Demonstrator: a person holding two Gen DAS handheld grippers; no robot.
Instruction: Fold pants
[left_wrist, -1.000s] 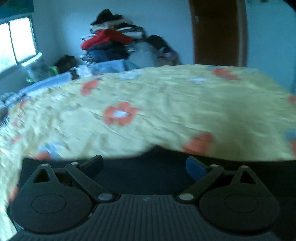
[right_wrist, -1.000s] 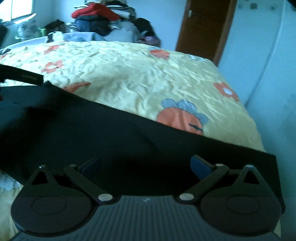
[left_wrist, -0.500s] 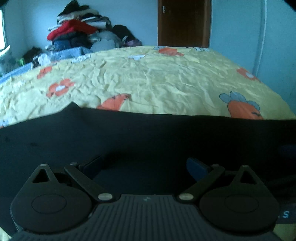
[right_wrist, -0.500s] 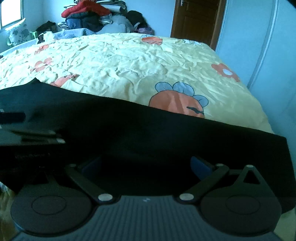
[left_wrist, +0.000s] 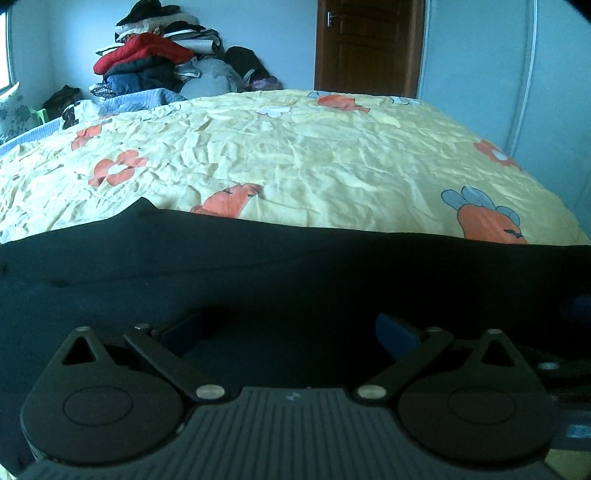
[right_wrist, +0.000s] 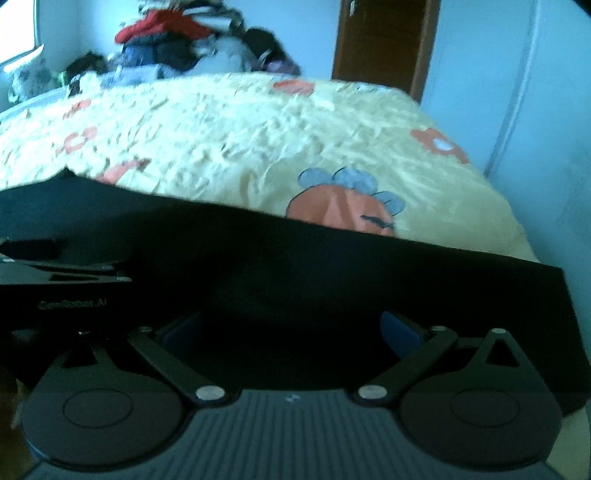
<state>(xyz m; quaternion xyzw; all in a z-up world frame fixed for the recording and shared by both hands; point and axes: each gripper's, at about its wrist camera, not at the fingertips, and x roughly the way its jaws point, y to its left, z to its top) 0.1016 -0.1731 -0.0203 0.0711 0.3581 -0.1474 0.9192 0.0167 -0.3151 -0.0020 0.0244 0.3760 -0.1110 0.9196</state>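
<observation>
The black pants (left_wrist: 258, 273) lie spread across the near edge of the bed; they also show in the right wrist view (right_wrist: 332, 273). My left gripper (left_wrist: 288, 328) is open, its blue pads wide apart just over the dark cloth, holding nothing. My right gripper (right_wrist: 291, 328) is open too, low over the pants toward their right end. The left gripper's body (right_wrist: 59, 280) shows at the left of the right wrist view, close beside the right one. The fingertips are dark against the cloth, so I cannot tell whether they touch it.
The bed has a yellow flowered cover (left_wrist: 314, 155). A pile of clothes (left_wrist: 159, 62) is stacked at the far left corner. A brown door (left_wrist: 365, 48) stands behind the bed. The bed's right edge (right_wrist: 517, 236) drops off toward a pale wall.
The left gripper swung right and lowered over the pants, which now fill its lower view. The right gripper shifted slightly, with the left gripper's body coming in beside it. Both stayed open.
</observation>
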